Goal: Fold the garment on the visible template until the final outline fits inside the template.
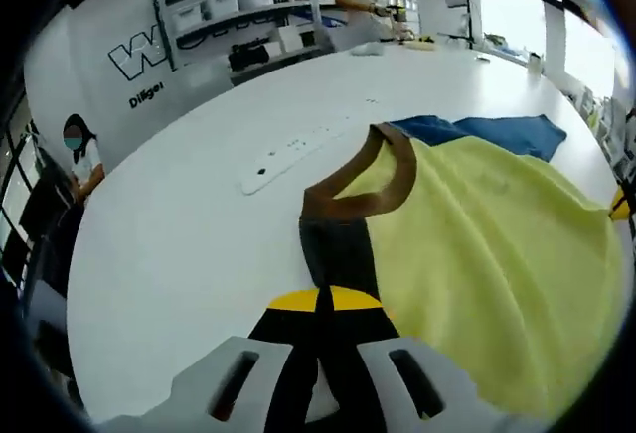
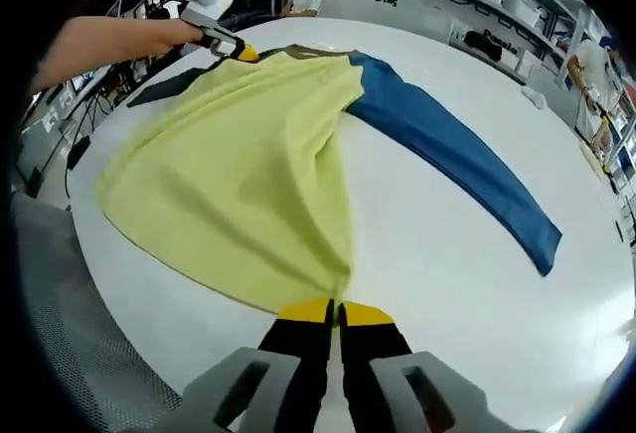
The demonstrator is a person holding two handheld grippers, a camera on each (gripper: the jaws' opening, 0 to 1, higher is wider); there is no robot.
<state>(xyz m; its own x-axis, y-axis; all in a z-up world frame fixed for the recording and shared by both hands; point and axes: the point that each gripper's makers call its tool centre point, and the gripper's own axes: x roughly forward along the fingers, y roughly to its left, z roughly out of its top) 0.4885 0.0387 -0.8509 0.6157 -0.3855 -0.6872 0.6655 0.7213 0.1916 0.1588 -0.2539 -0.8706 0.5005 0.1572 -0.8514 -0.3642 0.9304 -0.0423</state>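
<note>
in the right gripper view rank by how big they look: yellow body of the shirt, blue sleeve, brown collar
1. yellow body: by far the largest area.
2. blue sleeve: a long band, clearly smaller.
3. brown collar: a thin strip, though it lies farthest from the camera, so it may look smaller than it is.

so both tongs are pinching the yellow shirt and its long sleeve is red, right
Not red: the long sleeve is blue, as the right gripper view shows. The rest holds: the right tongs and the left tongs both pinch the yellow shirt.
</note>
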